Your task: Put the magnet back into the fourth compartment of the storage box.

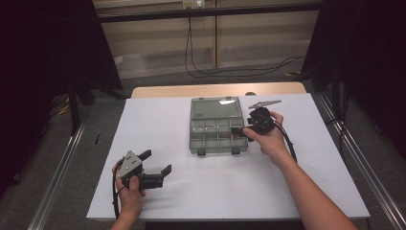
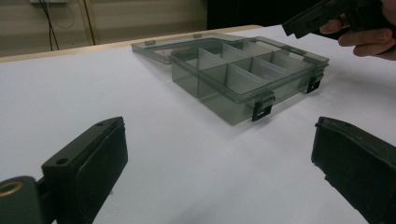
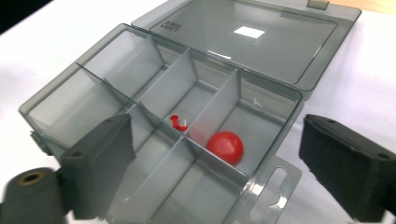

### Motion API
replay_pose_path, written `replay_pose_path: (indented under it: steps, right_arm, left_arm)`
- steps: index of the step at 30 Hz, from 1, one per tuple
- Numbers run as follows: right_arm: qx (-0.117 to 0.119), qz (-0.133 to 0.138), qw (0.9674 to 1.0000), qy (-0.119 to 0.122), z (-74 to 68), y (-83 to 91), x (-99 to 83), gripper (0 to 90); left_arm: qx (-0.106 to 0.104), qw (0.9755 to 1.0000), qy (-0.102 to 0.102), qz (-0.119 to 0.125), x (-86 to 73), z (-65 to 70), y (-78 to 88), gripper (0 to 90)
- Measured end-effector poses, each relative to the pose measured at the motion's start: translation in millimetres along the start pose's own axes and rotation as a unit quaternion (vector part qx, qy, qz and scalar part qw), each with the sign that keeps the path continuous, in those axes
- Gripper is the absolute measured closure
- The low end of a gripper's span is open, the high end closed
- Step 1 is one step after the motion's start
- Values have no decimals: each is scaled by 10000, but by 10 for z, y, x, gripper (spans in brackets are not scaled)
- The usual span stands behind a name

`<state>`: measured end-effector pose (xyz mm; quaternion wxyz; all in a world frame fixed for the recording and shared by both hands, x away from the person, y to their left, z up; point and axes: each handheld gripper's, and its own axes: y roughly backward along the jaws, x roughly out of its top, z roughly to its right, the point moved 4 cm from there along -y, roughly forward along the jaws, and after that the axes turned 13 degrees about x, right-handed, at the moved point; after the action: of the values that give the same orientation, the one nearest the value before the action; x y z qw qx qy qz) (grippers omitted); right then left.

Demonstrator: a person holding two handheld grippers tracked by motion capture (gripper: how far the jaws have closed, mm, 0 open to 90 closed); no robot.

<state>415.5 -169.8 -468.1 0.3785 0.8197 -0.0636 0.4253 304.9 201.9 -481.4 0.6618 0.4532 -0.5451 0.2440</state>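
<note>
One organizer box (image 3: 299, 100) | one red ball (image 3: 225, 147) | one red pushpin (image 3: 177, 122) | both grippers' jaws spread, empty

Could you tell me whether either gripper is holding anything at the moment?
No, both are empty: the right gripper is open above the organizer box, the left gripper open over the table.

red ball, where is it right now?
In the right gripper view the red ball lies in a compartment of the open organiser box, next to the one holding a small red pin, between the open right gripper jaws.
</note>
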Motion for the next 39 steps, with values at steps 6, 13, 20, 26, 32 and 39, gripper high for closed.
replay_pose_path:
  steps: [6,13,20,26,32,39]
  right_arm:
    - [119,117,9998,78,-25,73,12,2]
    - [58,175,9998,37,-3,122,37,0]
    - [17,218,9997,59,14,128,44,0]
    - [-15,283,9996,11,32,169,51,0]
    - [-12,294,9996,8,45,201,45,0]
    - [7,256,9997,41,37,186,39,3]
  left_arm:
    - [65,9999,-126,-72,37,13,-5,36]
    - [93,9998,-150,-57,98,-7,-18,35]
    - [75,9999,-135,-3,205,-30,-64,35]
    - [-11,9999,-107,41,282,9,-154,36]
    - [-122,9999,-14,71,355,48,-232,36]
    - [-145,9997,182,59,396,46,-366,34]
